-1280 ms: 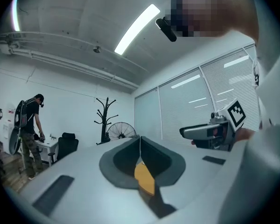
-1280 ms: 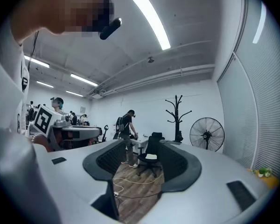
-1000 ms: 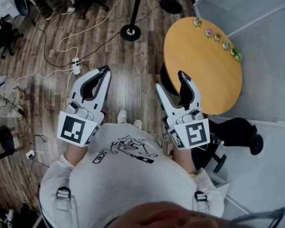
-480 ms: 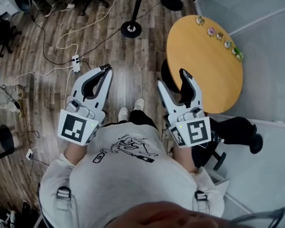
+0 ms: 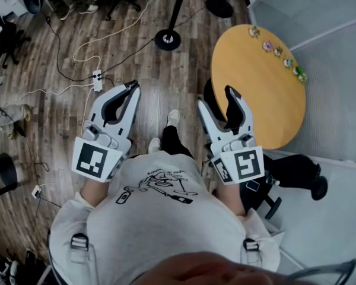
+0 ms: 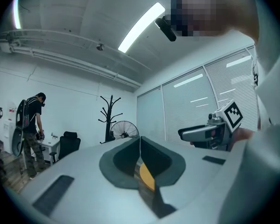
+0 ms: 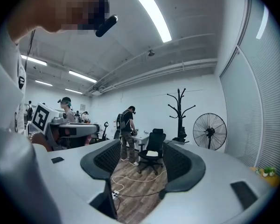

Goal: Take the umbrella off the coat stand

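Left gripper [image 5: 132, 88] closed, right gripper [image 5: 215, 98] open, both empty; you've stepped forward, coat stand [image 7: 180, 112] at 1 o'clock.

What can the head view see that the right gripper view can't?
Only the head view shows the person's shoes, seen from above. Only the right gripper view shows the ceiling light and the branching top of the coat stand. Both show the wood floor and the right gripper, its jaws apart with nothing between them.
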Demonstrator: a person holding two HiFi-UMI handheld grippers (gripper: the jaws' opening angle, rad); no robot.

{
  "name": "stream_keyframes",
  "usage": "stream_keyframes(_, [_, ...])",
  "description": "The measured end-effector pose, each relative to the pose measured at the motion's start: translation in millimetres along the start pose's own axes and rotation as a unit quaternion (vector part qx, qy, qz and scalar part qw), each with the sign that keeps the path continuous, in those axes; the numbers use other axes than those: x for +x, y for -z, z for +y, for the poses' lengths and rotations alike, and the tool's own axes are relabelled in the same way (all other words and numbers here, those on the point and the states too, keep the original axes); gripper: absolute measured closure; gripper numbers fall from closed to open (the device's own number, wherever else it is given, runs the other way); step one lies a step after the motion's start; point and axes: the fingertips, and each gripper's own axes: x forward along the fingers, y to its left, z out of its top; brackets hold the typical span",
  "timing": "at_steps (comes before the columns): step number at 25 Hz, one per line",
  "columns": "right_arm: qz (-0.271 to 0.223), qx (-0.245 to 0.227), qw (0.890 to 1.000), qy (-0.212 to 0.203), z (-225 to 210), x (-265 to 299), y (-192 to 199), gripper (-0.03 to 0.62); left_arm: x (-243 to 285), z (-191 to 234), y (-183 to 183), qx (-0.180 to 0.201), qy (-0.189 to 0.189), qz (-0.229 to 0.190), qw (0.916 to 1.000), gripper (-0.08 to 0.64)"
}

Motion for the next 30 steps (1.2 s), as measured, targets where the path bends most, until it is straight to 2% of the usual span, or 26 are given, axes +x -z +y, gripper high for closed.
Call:
stream_keyframes(11, [-0.010,0.007,1.000,0.007,-45,27,-1,0.311,52,10,2,0.001,0.006,-0.001,1.0000,0.549])
stream_keyframes(15, [-0.010,0.010,1.000,0.007,-66,42,1,0.311,79,16,-1,0.013,0.007,-0.006,0.9999,0.549])
stream_keyframes(30, [-0.012,0.008,1.000,-0.004,-141,101,-11,0.314,165,43,-4,0.006,-0.005,0.000,1.0000,0.548])
